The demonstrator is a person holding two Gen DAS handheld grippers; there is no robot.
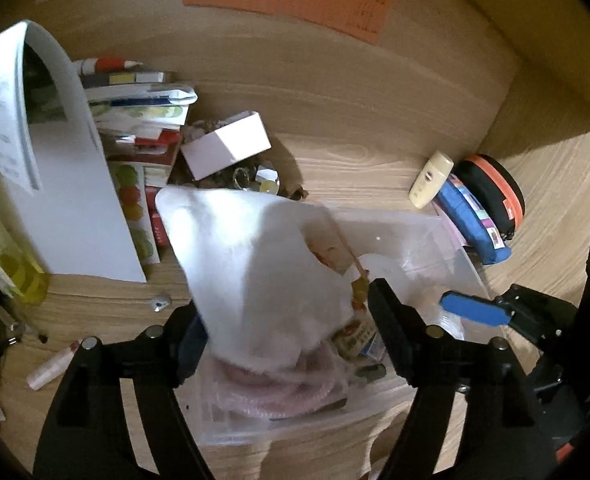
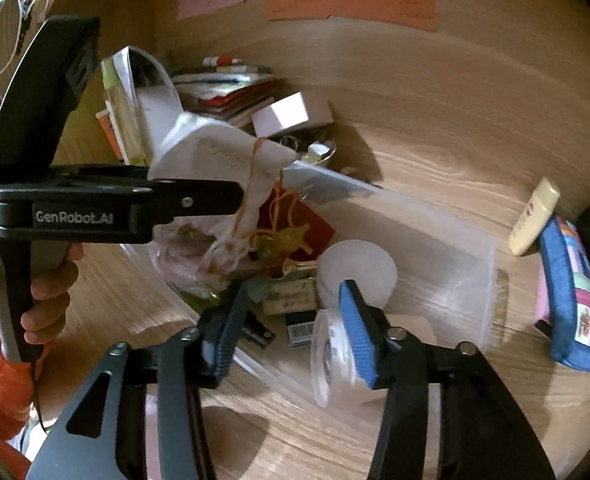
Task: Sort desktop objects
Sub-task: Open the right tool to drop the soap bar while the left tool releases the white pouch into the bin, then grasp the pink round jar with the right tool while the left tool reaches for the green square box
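Both hand-held grippers (image 1: pixel 287 332) (image 2: pixel 291 328) gape over the clear box (image 2: pixel 455 248), gripping nothing.

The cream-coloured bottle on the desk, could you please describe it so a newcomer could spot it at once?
Start at the clear plastic bin on the wooden desk. Right of it lies a blue pouch; the cream bottle leans against its far end, the only pale, smooth tube there.

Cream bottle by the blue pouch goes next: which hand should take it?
Right, probably. The cream bottle lies past the right end of the bin, on the same side as the right tool. The left tool is farther off, with the white pouch between its jaws.
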